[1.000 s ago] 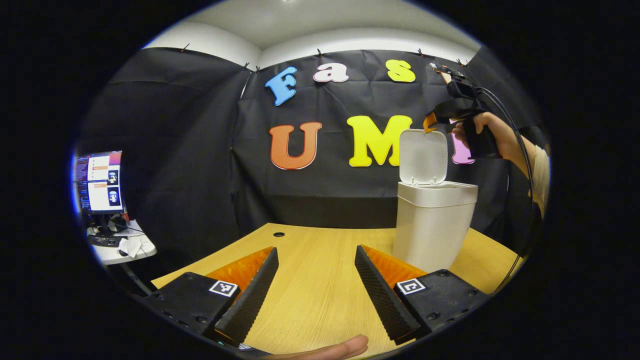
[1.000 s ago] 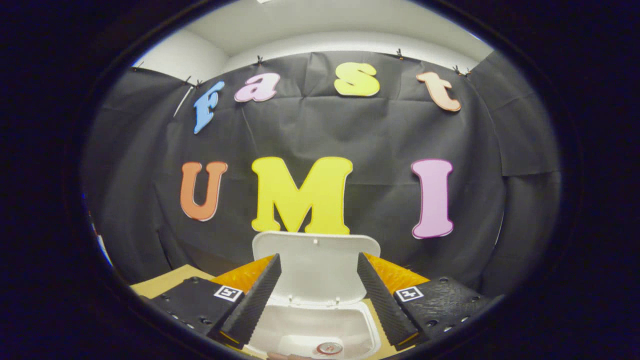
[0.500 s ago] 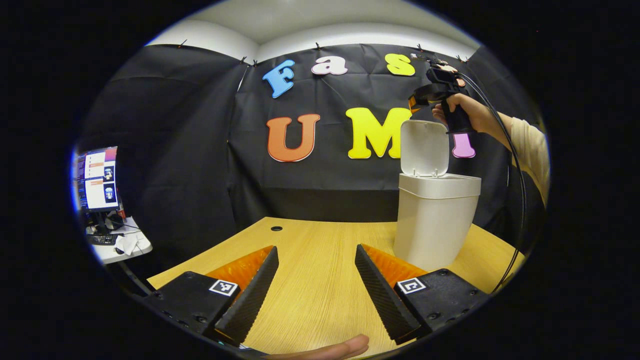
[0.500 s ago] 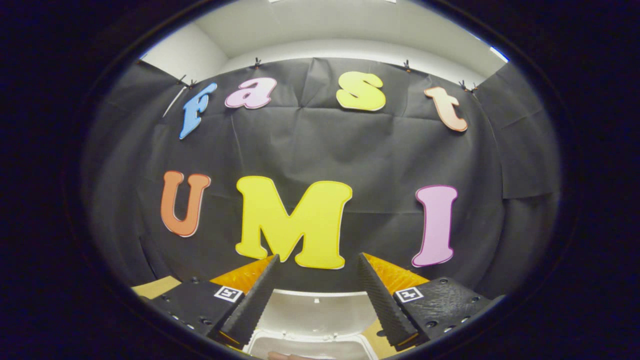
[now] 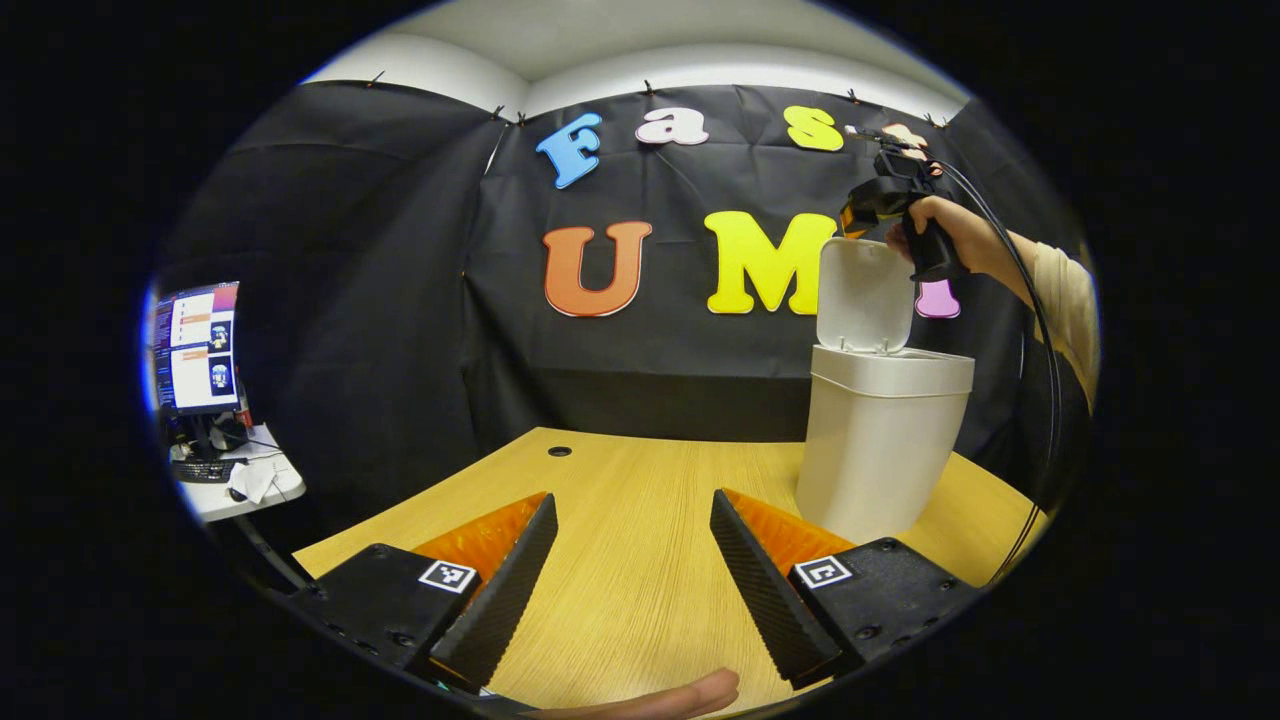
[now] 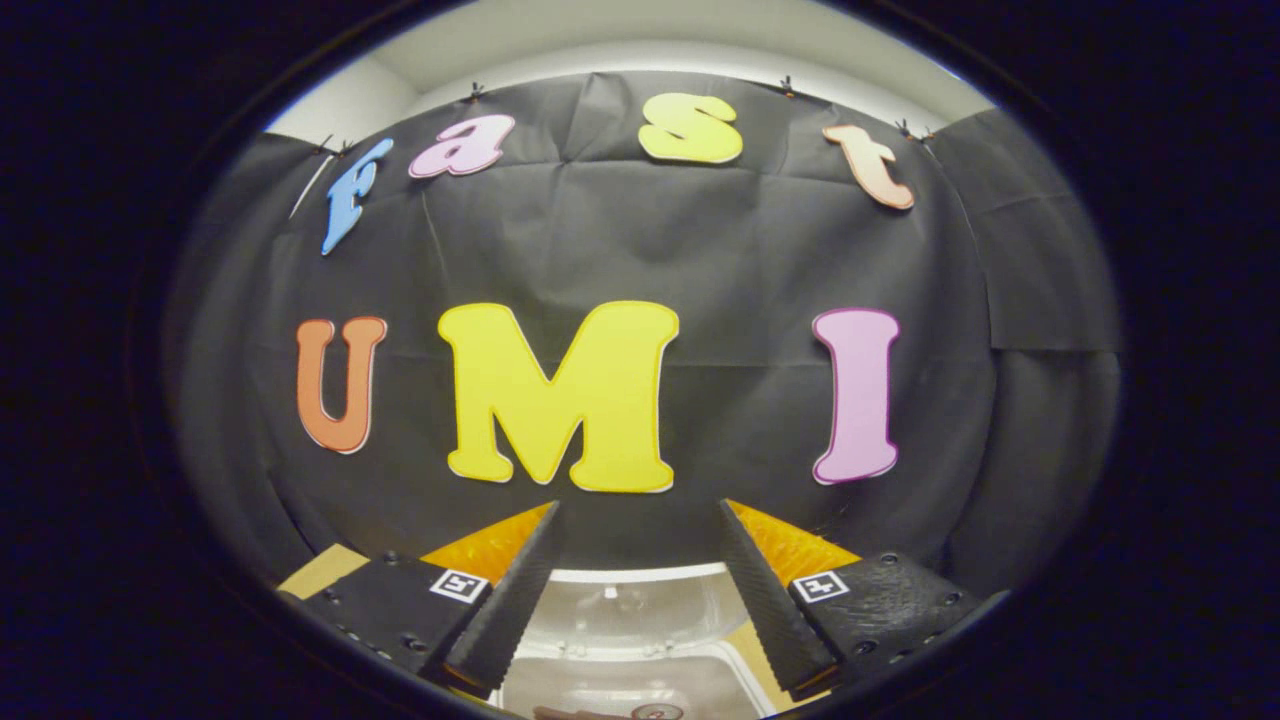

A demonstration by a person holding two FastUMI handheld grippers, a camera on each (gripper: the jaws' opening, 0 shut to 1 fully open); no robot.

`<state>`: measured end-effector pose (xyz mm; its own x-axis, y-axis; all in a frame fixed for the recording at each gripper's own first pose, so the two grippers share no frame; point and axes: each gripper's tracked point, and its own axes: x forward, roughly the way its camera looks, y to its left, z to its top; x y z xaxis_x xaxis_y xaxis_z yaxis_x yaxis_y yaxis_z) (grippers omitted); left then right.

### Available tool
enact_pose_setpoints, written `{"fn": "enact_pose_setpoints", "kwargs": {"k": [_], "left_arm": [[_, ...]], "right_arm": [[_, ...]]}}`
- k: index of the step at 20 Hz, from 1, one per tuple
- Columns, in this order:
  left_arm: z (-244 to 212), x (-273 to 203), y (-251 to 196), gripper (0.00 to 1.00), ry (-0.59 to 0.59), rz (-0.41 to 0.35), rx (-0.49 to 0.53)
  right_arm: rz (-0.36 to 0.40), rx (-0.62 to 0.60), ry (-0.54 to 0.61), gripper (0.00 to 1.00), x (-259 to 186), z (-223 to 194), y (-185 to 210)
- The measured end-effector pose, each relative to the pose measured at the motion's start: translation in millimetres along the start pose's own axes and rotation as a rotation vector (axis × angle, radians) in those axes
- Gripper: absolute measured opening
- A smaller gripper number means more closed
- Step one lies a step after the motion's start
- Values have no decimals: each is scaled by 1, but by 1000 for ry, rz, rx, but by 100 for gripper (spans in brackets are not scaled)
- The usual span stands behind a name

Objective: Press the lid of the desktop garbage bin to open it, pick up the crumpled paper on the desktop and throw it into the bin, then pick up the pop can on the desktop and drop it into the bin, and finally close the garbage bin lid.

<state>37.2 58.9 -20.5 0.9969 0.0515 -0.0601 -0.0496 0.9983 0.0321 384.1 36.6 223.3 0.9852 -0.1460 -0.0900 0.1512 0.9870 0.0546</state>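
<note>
The garbage bin (image 5: 880,440) stands on the right part of the wooden tabletop (image 5: 630,560), a smooth pale plastic body that narrows toward its base, with a thicker collar around the rim. Its lid (image 5: 865,297) is up on the rear hinge, a rounded flat panel standing almost upright. In the right gripper view the lid (image 6: 640,605) is seen from above and close, its edge blurred and its lower part cut off between the fingers. At the bottom edge of that view a small round metallic disc with a reddish rim (image 6: 657,712) shows inside the bin; it looks like the top of the pop can, though most of it is cut off. I cannot make out any crumpled paper inside.

The right claw (image 5: 852,217) hangs just above the lid's top edge, gripped by a hand (image 5: 940,225) with a pale sleeve (image 5: 1065,300) behind it; a dark cable loops down from it. From its own camera the right claw (image 6: 635,590) is spread apart with nothing between the ribbed fingers.

The left claw (image 5: 632,570) hovers low over bare wood grain, released and empty, its ribbed fingers well apart. A fingertip (image 5: 680,695) is cut off at the bottom edge.

At far left, a monitor (image 5: 195,345) sits on a white side table (image 5: 245,490), its clutter too small to identify.
</note>
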Motion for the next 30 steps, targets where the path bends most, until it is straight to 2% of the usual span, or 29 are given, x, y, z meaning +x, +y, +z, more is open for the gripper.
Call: {"fn": "enact_pose_setpoints", "kwargs": {"k": [2,4,9,13,18,23,30], "left_arm": [[2,-1,-2,99,-5,1,7],[5,-5,-6,99,-18,-4,6],[3,-5,-12,99,-5,-28,-16],[12,-12,-14,99,-14,-23,-23],[4,-12,-23,99,3,-66,-30],[9,-17,-23,99,-6,-56,-22],[7,-18,-36,99,-2,-80,-8]], "right_arm": [[-13,0,27,94,-12,-8,0],[-5,-51,54,95,-26,-20,5],[29,-27,243,94,-58,-71,8],[27,-47,320,95,-76,-106,-6],[27,-26,521,96,-92,-161,-15],[46,-35,537,96,-106,-164,-22],[72,-52,581,96,-112,-180,-28]]}}
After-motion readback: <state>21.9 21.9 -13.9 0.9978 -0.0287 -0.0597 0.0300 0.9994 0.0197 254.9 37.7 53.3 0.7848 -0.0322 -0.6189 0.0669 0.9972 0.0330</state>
